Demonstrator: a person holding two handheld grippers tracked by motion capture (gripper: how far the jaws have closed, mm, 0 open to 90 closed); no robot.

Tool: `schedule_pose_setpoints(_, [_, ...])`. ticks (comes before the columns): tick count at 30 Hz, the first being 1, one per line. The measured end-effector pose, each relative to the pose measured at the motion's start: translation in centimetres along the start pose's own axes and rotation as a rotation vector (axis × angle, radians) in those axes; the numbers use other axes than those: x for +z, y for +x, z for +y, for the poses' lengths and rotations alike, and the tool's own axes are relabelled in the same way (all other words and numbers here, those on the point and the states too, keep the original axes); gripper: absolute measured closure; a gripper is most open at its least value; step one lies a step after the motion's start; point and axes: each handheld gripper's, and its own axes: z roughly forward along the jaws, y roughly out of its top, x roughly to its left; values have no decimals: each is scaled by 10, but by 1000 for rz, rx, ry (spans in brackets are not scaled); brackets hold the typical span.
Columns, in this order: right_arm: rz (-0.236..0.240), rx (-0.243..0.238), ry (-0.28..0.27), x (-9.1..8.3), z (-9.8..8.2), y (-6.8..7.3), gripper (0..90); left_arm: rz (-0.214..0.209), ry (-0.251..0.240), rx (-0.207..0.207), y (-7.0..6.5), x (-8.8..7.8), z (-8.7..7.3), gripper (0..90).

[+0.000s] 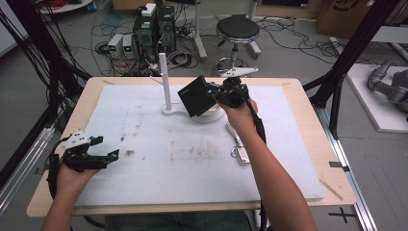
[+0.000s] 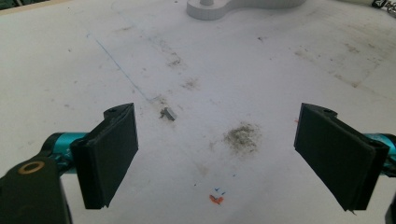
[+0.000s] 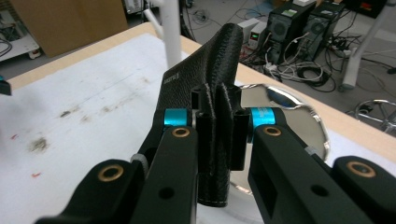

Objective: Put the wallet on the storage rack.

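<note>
- We work over a wide white foam mat [image 1: 144, 178] covering the wooden table, which gives small things a soft bed.
- A white stand with an upright post and round mirrored dish [image 1: 166, 82] sits near the far edge.
- We judge the black leather wallet [image 1: 194, 95] is held tilted above that dish for lifting clear.
- Our right gripper [image 1: 211, 94] is clamped tight on the wallet's edge.
- Our left gripper [image 1: 103, 147] rests low on the mat with jaws wide apart, holding nothing.
</note>
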Motion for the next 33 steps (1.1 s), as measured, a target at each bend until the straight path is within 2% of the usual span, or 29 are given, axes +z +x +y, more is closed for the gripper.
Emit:
schedule_pose_setpoints(13, [-81,-18,15,4,18,-25,860,0,0,-6,0,1,-1,136])
schedule_pose_setpoints(14, [-83,-2,12,5,18,-29,860,1,1,-3,-1,1,0,136])
schedule_pose_setpoints(17, [-87,5,13,6,17,-33,860,-1,1,-2,-1,1,0,136])
schedule_pose_setpoints(20, [-106,15,36,12,14,-39,860,-1,4,-3,-1,1,-1,136])
schedule_pose_setpoints(24, [-116,25,47,16,12,-42,859,1,2,-4,0,0,-1,136])
schedule_pose_setpoints(30, [-135,9,67,20,8,-43,859,-1,2,-5,0,1,-1,136])
schedule_pose_setpoints(33, [-141,-1,93,24,6,-43,859,1,2,-4,0,1,-1,136])
